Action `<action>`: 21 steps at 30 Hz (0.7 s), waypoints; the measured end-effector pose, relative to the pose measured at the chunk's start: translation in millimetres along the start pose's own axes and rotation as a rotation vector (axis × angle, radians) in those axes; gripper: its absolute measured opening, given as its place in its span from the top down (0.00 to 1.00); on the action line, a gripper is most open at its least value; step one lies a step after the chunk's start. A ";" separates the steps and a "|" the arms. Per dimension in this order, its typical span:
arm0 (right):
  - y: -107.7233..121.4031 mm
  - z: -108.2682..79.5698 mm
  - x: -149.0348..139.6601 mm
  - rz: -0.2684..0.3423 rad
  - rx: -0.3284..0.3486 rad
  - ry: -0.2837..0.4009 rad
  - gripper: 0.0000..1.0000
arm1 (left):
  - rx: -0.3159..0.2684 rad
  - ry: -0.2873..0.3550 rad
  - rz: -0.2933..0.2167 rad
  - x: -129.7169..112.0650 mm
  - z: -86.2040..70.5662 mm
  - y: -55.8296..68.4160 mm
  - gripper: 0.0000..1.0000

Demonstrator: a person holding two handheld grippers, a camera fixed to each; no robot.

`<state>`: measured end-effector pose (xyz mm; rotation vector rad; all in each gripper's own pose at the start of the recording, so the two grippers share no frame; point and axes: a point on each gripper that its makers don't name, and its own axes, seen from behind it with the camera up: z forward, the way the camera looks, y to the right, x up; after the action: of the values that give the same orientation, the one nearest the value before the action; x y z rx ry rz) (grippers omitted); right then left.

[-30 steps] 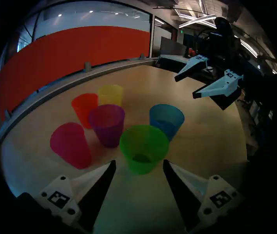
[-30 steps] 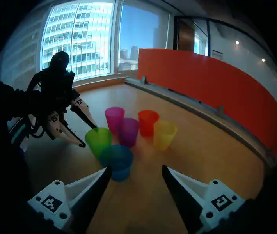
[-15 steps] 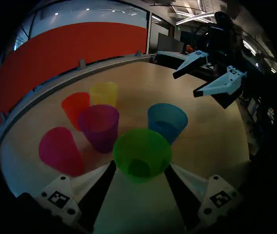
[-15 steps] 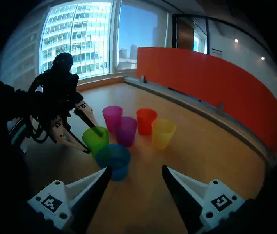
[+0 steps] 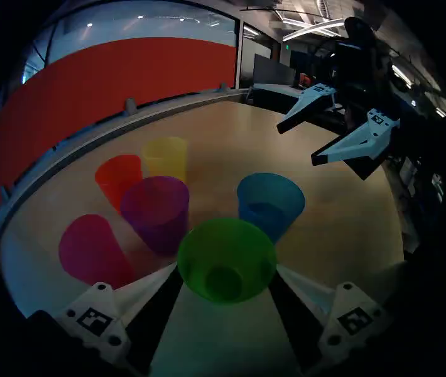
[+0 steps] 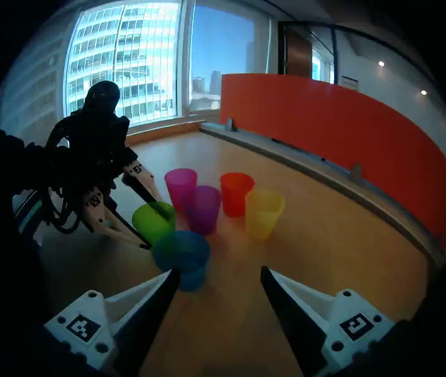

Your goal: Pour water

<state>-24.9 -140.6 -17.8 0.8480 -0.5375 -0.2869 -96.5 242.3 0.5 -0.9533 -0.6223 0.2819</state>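
Several coloured plastic cups stand close together on a wooden table (image 5: 342, 220). The green cup (image 5: 226, 267) stands upright between the fingers of my left gripper (image 5: 225, 276), which is open; its rim fills the gap, and I cannot tell if the fingers touch it. Behind it are the blue cup (image 5: 270, 201) and the purple cup (image 5: 155, 210). In the right gripper view, the left gripper (image 6: 149, 225) straddles the green cup (image 6: 154, 221). My right gripper (image 6: 220, 276) is open, with the blue cup (image 6: 182, 257) just ahead, left of its gap. It hangs above the table (image 5: 297, 146).
Pink (image 5: 88, 248), orange (image 5: 119, 179) and yellow (image 5: 165, 157) cups stand at the back of the group. An orange partition (image 6: 348, 138) runs along the table's far edge. A person (image 6: 91, 151) holds the left gripper, in front of large windows (image 6: 122, 63).
My left gripper has moved forward, so the green cup went from ahead of its fingertips to between them. The right gripper has hardly moved.
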 end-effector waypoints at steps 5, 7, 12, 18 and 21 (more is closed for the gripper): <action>-0.6 -0.5 -0.9 -0.002 0.001 -0.002 0.01 | 0.010 -0.002 0.000 -0.5 -0.4 -0.6 0.15; -1.1 -0.6 -1.4 -0.003 0.002 -0.002 0.01 | 0.012 -0.003 0.002 -0.8 -1.1 -0.8 0.15; -3.0 -0.1 -2.5 -0.004 0.005 -0.003 0.01 | 0.016 -0.003 0.008 -1.6 -3.5 -1.1 0.16; -6.0 1.9 -3.5 -0.010 0.010 -0.007 0.01 | 0.015 0.028 0.005 6.7 -11.5 -0.2 0.16; -8.2 3.3 -3.3 -0.011 0.014 -0.007 0.01 | 0.020 0.053 -0.001 15.3 -18.5 -1.8 0.16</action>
<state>-29.7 -146.4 -23.5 0.8641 -0.5416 -0.2966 -73.2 236.3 -0.2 -0.9383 -0.5707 0.2605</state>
